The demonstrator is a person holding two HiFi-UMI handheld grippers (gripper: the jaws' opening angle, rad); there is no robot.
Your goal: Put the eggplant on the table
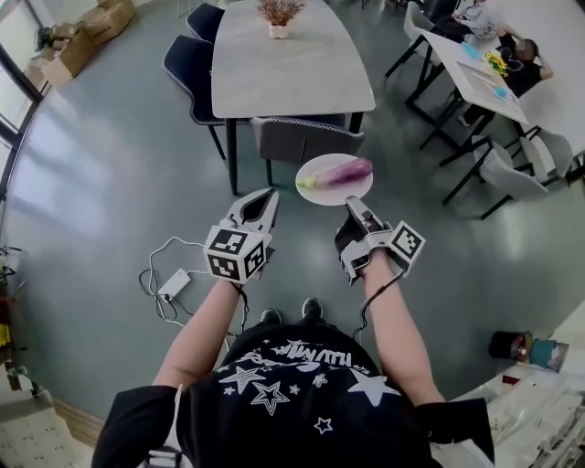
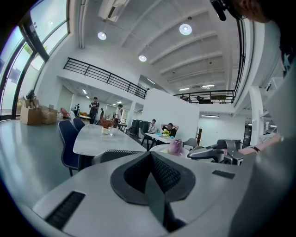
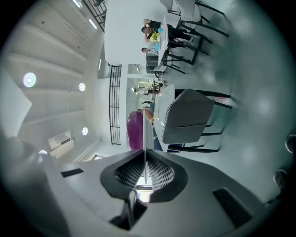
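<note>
A purple eggplant [image 1: 347, 170] with a pale green end lies on a round white plate [image 1: 322, 190], held in the air above the floor just short of the table [image 1: 283, 69]. My right gripper [image 1: 353, 205] is shut on the plate's near rim. In the right gripper view the plate [image 3: 144, 139] runs edge-on between the jaws, with the eggplant [image 3: 135, 130] to its left. My left gripper [image 1: 268, 197] is shut and holds nothing, level with the plate's left side. The left gripper view shows the eggplant [image 2: 175, 146] ahead on the right.
A grey chair [image 1: 302, 137] stands at the table's near end, right beyond the plate. Dark blue chairs [image 1: 187, 64] line its left side, and a potted plant [image 1: 279, 16] sits at the far end. Cables and a power adapter [image 1: 174, 284] lie on the floor to my left. People sit at a table [image 1: 489, 78] at the far right.
</note>
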